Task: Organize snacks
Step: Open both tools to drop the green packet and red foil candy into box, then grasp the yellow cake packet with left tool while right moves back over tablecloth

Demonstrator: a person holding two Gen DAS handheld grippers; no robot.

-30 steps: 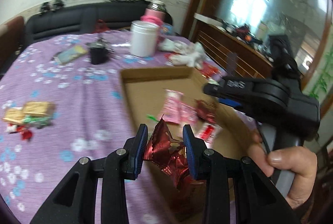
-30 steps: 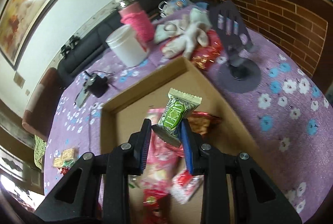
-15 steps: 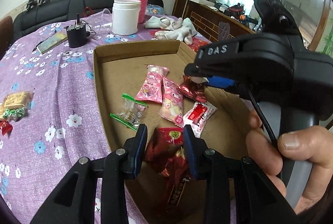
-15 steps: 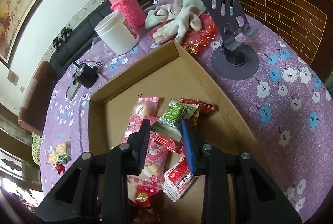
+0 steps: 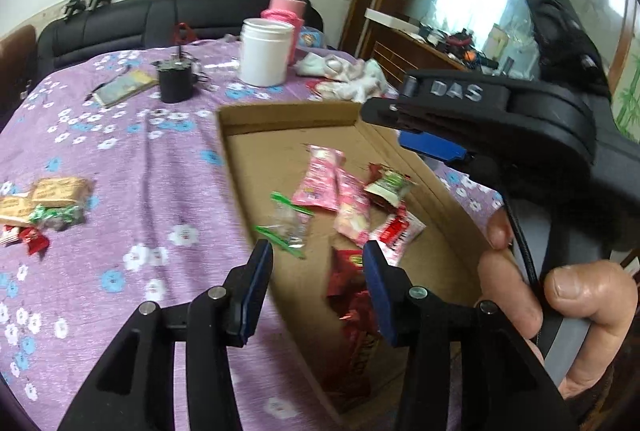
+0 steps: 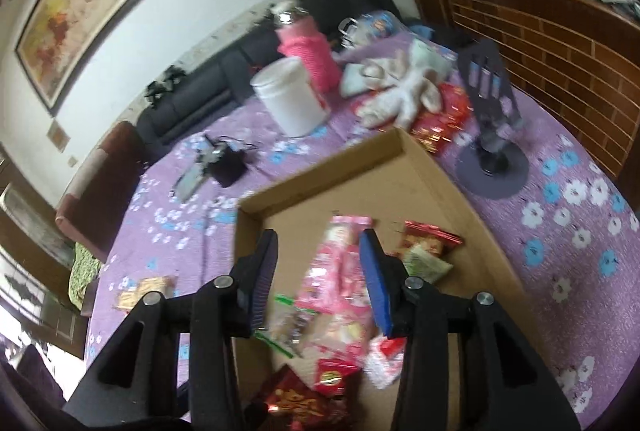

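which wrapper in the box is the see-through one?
The clear packet with green ends, at the box's left side, just beyond the left gripper. The others are pink, red or printed green.

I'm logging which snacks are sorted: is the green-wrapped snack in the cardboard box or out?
In. The green-wrapped snack lies on the cardboard box floor beside the pink packets, clear of the right gripper, whose jaws are opening.
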